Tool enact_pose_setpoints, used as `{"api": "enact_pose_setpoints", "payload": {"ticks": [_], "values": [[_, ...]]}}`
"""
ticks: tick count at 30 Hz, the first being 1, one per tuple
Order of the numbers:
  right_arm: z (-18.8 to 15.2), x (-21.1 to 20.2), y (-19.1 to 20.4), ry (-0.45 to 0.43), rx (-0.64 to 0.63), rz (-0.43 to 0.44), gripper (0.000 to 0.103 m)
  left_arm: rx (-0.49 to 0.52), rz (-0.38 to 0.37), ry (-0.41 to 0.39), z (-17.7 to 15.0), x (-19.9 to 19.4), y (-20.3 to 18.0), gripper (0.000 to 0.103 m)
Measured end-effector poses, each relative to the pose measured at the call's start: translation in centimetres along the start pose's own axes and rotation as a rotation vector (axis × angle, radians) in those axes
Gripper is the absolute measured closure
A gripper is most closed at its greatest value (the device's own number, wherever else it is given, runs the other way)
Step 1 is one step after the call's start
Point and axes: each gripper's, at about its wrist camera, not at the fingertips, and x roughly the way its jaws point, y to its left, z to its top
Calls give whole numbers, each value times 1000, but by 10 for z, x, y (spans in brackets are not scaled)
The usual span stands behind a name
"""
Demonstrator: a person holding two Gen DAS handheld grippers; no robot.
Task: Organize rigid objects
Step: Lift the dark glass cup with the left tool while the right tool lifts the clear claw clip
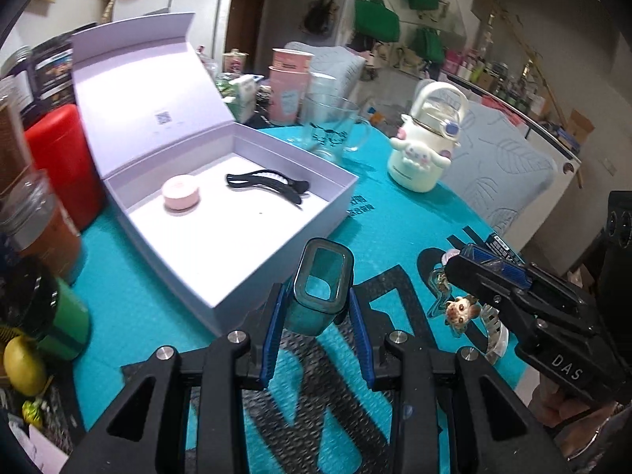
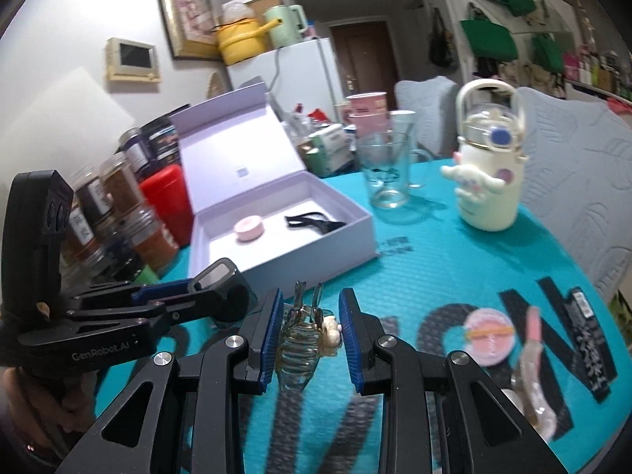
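An open lilac gift box (image 1: 276, 252) (image 2: 355, 245) sits on the teal table, holding a pink round tin (image 1: 181, 196) (image 2: 248, 228) and a black hair clip (image 1: 268, 186) (image 2: 314, 222). My left gripper (image 1: 316, 312) is shut on a dark teal rectangular clip (image 1: 322, 288), held above the table just in front of the box; it also shows in the right wrist view (image 2: 215, 280). My right gripper (image 2: 312, 339) straddles a clear claw hair clip with a small figure (image 2: 304, 339); its pads stand slightly apart from the clip.
A Cinnamoroll bottle (image 1: 424, 146) (image 2: 488, 173), glass mug (image 1: 330, 130) (image 2: 389, 170) and pink cups (image 1: 288, 83) stand behind. Red canister (image 1: 63, 162) and spice jars (image 2: 118, 205) crowd the left. A pink round badge (image 2: 489, 335) and pearly clip (image 2: 533, 359) lie right.
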Motion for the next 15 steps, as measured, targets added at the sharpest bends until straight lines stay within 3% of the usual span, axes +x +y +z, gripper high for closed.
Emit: {"api": "enact_pose_setpoints", "payload": {"ticks": [15], "values": [[9, 16, 31, 15, -65, 103, 74, -59, 66, -55, -3, -30, 23, 71]]}}
